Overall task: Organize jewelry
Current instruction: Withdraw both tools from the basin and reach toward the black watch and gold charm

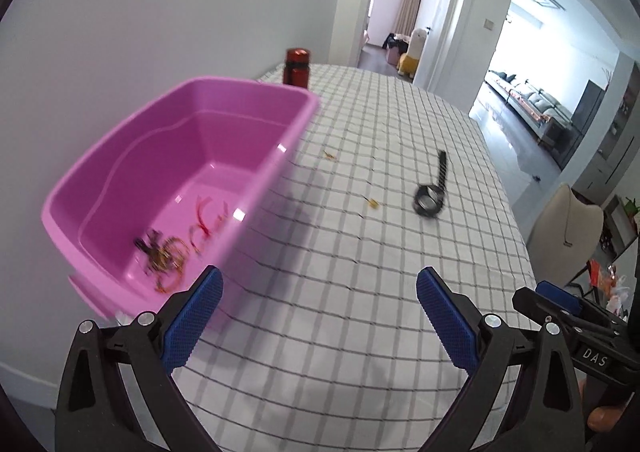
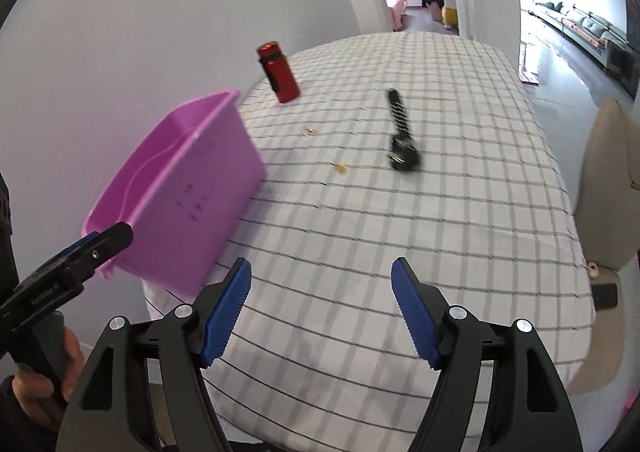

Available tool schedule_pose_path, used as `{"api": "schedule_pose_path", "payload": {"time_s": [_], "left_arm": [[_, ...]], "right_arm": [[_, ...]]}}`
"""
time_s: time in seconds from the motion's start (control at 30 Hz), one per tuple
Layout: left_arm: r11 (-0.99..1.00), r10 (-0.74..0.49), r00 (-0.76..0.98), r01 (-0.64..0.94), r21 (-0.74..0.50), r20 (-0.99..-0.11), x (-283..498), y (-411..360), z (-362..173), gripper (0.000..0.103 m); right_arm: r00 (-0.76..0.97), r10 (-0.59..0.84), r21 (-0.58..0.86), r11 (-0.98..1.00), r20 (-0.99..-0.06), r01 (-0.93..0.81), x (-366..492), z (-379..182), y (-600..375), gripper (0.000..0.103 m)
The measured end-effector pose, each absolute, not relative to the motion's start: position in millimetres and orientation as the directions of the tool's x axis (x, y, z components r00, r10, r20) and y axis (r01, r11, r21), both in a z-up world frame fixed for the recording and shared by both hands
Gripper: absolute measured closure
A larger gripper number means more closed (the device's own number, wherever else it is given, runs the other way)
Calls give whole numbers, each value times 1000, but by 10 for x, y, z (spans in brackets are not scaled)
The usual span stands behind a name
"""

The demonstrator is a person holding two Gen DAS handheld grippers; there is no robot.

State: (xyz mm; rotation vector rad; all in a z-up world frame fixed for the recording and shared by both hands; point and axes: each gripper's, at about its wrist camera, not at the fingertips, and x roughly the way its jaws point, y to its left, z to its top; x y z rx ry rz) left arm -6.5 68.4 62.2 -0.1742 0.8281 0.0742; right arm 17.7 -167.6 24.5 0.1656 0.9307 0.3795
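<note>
Jewelry [image 1: 172, 252] lying tangled in pink bin [image 1: 120, 156]; watch [image 2: 402, 150] and gold bits [image 2: 341, 167] waiting on checked tablecloth [image 2: 460, 212]. Left gripper [image 1: 318, 316] and right gripper [image 2: 322, 310] spreading wide, gripping nothing. Risking pushing tiny pieces aside while pinching.
</note>
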Motion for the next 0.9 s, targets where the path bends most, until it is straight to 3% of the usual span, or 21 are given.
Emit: {"api": "schedule_pose_path", "payload": {"time_s": [0.43, 0.9], "left_arm": [[984, 34, 614, -157, -79, -789, -77, 20, 366, 7], [990, 31, 603, -131, -60, -797, 1047, 91, -226, 6]], "right_arm": [[522, 405, 320, 914, -750, -250, 293, -66, -2149, 34], [559, 313, 238, 949, -768, -204, 1273, -481, -1894, 34]]}}
